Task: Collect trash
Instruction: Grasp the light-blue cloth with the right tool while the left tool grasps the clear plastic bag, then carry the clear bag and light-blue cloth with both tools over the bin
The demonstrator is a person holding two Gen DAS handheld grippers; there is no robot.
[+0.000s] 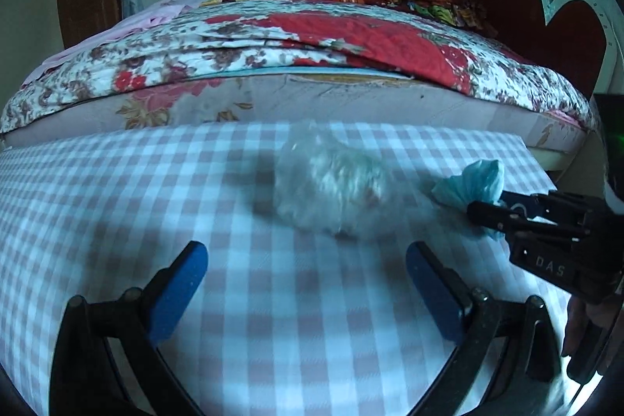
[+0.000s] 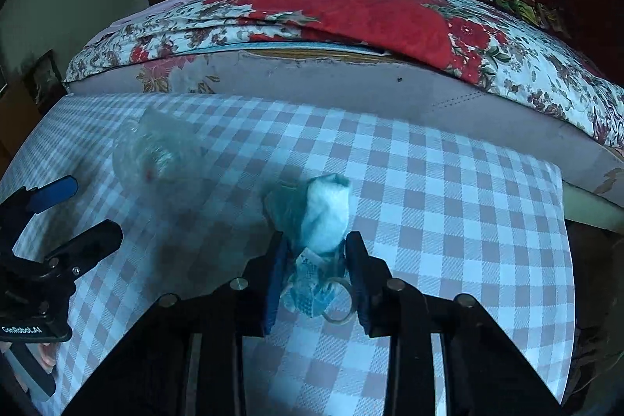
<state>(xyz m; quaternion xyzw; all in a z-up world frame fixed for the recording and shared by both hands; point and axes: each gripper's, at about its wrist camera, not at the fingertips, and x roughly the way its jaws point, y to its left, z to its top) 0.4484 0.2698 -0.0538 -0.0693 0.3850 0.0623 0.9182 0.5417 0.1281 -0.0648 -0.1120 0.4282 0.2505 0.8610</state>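
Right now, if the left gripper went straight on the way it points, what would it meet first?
Probably the clear plastic bag on the checked cloth, dead ahead of the open left gripper; blur leaves depth unclear.

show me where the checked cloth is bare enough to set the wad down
Free: the checked cloth to the right of the right gripper, out to its edge by the bed. Crowded: leftward, where the clear plastic bag and the left gripper sit beside the blue wad.

The right gripper (image 2: 314,275) pinches the crumpled tissue (image 2: 325,217), which sticks out ahead of it. The clear plastic bag (image 2: 156,153) lies ahead-left on the checked cloth (image 2: 448,201), right ahead of the wide-open left gripper (image 1: 306,291). The bed (image 2: 351,26) stands behind the cloth.
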